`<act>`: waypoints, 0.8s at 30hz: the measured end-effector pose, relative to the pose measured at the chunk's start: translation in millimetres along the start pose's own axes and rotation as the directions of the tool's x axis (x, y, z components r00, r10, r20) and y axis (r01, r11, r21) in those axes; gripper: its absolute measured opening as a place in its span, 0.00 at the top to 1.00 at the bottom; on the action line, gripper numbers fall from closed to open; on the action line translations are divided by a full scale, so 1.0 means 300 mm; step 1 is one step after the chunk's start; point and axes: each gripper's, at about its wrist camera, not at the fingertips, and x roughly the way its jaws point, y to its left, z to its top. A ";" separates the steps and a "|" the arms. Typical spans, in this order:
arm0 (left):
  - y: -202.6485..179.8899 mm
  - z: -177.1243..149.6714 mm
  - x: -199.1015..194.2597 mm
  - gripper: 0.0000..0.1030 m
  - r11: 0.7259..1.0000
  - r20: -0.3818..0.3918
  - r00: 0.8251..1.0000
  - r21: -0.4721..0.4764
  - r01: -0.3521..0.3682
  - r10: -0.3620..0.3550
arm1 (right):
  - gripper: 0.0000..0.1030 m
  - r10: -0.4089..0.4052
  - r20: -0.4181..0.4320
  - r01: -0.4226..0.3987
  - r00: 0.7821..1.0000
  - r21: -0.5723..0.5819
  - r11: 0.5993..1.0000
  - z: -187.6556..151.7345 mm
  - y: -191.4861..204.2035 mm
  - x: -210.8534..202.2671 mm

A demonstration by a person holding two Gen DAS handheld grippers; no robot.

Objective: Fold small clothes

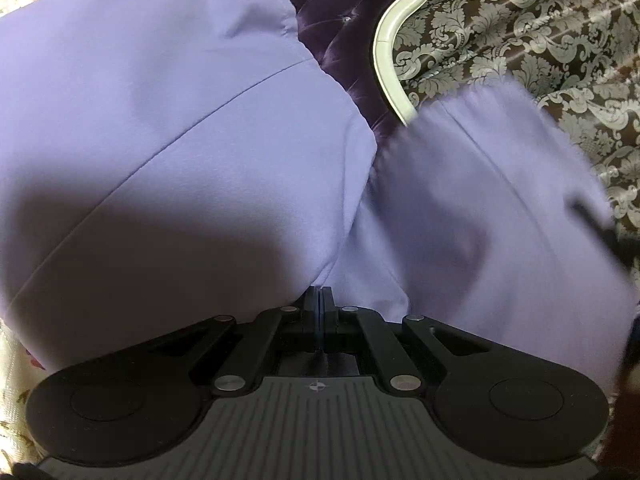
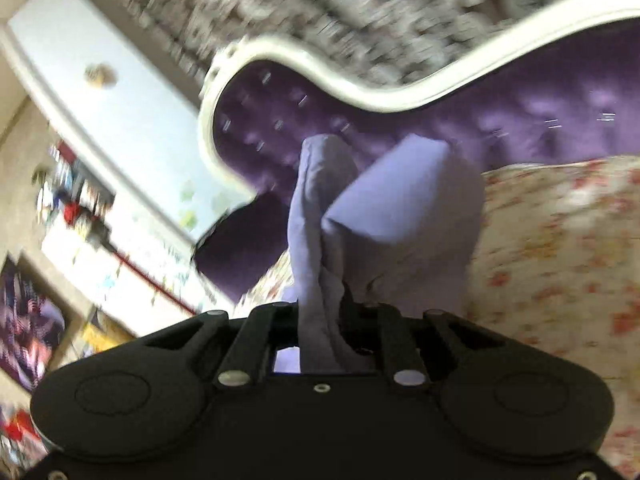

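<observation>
A lilac garment (image 1: 180,140) fills most of the left wrist view, with a seam running across it and a second flap (image 1: 500,220) on the right, blurred. My left gripper (image 1: 319,300) is shut, its fingers pinching the garment's near edge. In the right wrist view, my right gripper (image 2: 320,312) is shut on a bunched strip of the same lilac garment (image 2: 320,208), which stands up from the jaws and folds over to the right. That view is motion blurred. A dark shape at the right edge of the left wrist view (image 1: 600,224) may be the right gripper.
A floral bedspread (image 2: 560,260) lies under the garment. Behind stands a tufted purple headboard (image 2: 500,128) with a curved white frame (image 1: 388,40). Brown damask wallpaper (image 1: 520,32) is beyond. A cluttered shelf and white wall (image 2: 80,184) show at the left.
</observation>
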 end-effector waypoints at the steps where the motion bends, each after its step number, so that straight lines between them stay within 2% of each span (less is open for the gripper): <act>1: -0.007 -0.003 0.001 0.97 1.000 0.003 1.000 0.013 -0.008 0.008 | 0.80 -0.004 -0.028 0.004 1.000 -0.023 1.000 -0.011 0.041 0.046; 5: -0.017 -0.013 -0.004 0.97 0.998 0.012 1.000 0.056 -0.015 0.014 | 0.80 -0.041 -0.145 0.028 0.989 -0.094 0.995 -0.079 0.152 0.219; 8: 0.006 -0.010 -0.032 0.98 1.000 0.001 1.000 0.018 0.014 -0.014 | 0.80 -0.087 -0.203 0.059 0.975 -0.141 0.988 -0.123 0.207 0.316; 11: 0.031 -0.013 -0.105 0.97 0.999 -0.003 0.999 -0.008 0.039 -0.039 | 0.80 -0.120 -0.228 0.081 0.966 -0.174 0.981 -0.144 0.252 0.369; 17: 0.101 -0.050 -0.338 0.97 1.000 -0.016 1.000 0.019 0.001 -0.001 | 0.79 -0.185 -0.243 0.114 0.952 -0.282 0.953 -0.236 0.324 0.431; 19: 0.130 -0.051 -0.428 0.96 0.998 0.029 0.998 0.031 -0.060 0.059 | 0.79 -0.213 -0.229 0.131 0.950 -0.328 0.936 -0.286 0.345 0.457; 21: 0.153 -0.036 -0.504 0.96 0.991 0.095 0.988 0.058 -0.124 0.118 | 0.79 -0.252 -0.199 0.156 0.947 -0.402 0.902 -0.333 0.379 0.493; 24: 0.167 0.026 -0.608 0.96 0.974 0.218 0.959 0.092 -0.206 0.182 | 0.78 -0.303 -0.134 0.195 0.943 -0.516 0.834 -0.432 0.412 0.521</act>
